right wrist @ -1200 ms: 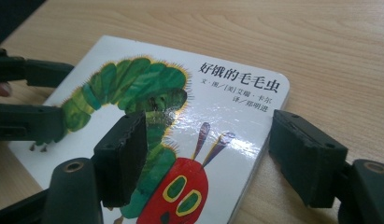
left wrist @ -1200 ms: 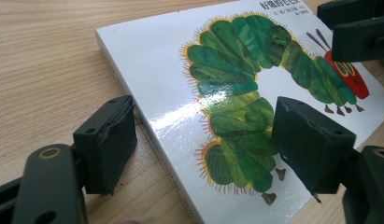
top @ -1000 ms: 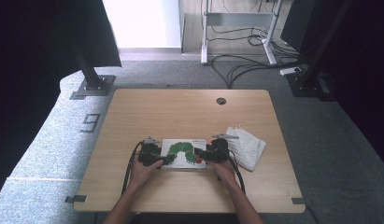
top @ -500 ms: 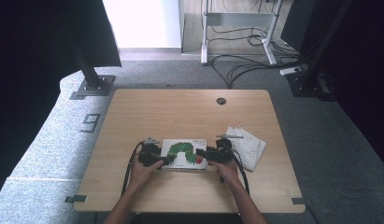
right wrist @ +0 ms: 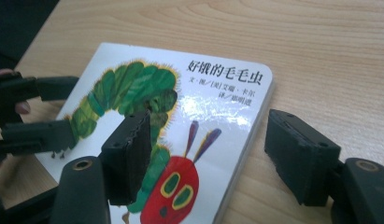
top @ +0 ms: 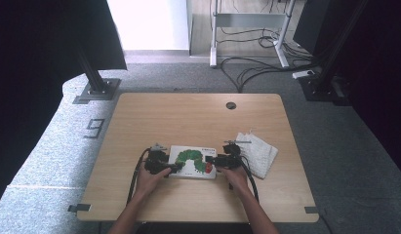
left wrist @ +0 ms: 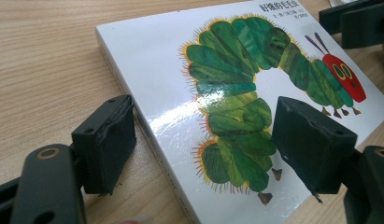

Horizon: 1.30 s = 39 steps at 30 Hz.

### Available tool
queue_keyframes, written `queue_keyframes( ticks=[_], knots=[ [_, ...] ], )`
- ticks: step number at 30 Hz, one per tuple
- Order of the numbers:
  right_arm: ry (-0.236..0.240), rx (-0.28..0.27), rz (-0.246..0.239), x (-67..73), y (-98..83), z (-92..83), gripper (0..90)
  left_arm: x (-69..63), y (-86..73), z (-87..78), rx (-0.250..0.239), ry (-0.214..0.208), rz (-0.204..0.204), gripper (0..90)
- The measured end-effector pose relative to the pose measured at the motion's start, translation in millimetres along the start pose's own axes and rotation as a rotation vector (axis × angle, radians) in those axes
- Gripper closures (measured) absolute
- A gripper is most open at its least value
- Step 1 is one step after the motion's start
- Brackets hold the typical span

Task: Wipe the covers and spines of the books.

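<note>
— So, where does the white board book with the green caterpillar and red head on its glossy cover (top: 192, 162) sit?

— Flat on the light wooden worktop (top: 188, 117), closed, near the front edge and about midway between the two front corners.

— And the left gripper (top: 170, 166)?

— At the book's left end. In the left gripper view its jaws stand apart, one pad (left wrist: 108, 142) over bare wood just beside the book's edge, the other over the cover by the caterpillar's tail. Neither pad presses on the book.

— The right gripper (top: 213, 160)?

— At the book's right end. Its jaws have just been opening a little and stand apart. In the right gripper view one pad (right wrist: 129, 154) hangs over the caterpillar's body, the other over the wood past the book's rounded corner, so that edge lies between them, ungripped.

— Anything else on the worktop?

— A crumpled white cloth (top: 259, 153) lies toward the right edge, just beyond the right hand. A small round hole (top: 230, 105) shows near the back edge.
</note>
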State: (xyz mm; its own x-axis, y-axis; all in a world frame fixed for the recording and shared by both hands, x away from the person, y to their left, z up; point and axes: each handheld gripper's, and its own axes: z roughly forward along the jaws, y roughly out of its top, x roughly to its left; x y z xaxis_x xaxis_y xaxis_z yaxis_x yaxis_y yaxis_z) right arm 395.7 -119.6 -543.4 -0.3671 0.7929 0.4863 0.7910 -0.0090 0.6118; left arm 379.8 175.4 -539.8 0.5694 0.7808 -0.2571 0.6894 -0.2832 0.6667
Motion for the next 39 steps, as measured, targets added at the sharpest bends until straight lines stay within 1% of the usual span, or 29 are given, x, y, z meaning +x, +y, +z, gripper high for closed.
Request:
queue_keyframes(
  ticks=[4,6,8,14,17,19,23,25,30,34,37,39],
  knots=[
    [0.010,0.016,0.015,2.7,3.3,4.0,30.6,-0.3,-0.3,-0.4,0.002,0.002,0.003,21.7],
    [-0.007,0.023,0.013,5.6,4.9,5.4,30.1,-0.2,-0.6,-0.7,0.001,0.002,0.002,21.7],
    [-0.003,0.024,0.030,5.2,5.6,5.4,30.8,-0.3,-1.0,-0.8,-0.001,0.005,0.002,21.8],
    [0.050,0.039,0.084,1.8,5.5,0.8,31.4,-0.4,-1.4,-0.7,-0.003,0.017,0.006,21.3],
    [0.080,0.024,0.102,1.7,6.1,-4.0,31.8,-0.1,-1.6,-0.9,-0.006,0.012,0.000,20.8],
    [0.095,0.007,0.104,1.8,6.4,-7.0,32.5,0.4,-1.8,-1.4,-0.005,0.007,-0.003,20.5],
    [0.106,0.001,0.093,2.9,5.8,-10.5,32.6,0.7,-2.2,-1.7,-0.008,0.001,-0.008,20.2],
    [0.114,-0.002,0.095,2.7,5.8,-11.5,33.1,0.8,-2.4,-1.8,-0.008,-0.001,-0.007,20.1],
    [0.119,-0.003,0.085,1.7,4.7,-11.4,33.4,-0.2,-4.1,-4.5,-0.002,-0.010,0.012,19.2],
    [0.136,-0.022,0.093,1.3,5.0,-12.9,34.3,-1.5,-6.2,-9.6,0.010,-0.025,0.046,18.4],
    [0.145,-0.028,0.090,1.6,5.7,-14.2,34.3,-1.9,-8.5,-12.4,0.020,-0.042,0.069,17.4],
    [0.152,-0.031,0.098,1.3,6.2,-14.9,34.4,-2.6,-10.8,-14.3,0.025,-0.050,0.086,16.5]
  ],
)
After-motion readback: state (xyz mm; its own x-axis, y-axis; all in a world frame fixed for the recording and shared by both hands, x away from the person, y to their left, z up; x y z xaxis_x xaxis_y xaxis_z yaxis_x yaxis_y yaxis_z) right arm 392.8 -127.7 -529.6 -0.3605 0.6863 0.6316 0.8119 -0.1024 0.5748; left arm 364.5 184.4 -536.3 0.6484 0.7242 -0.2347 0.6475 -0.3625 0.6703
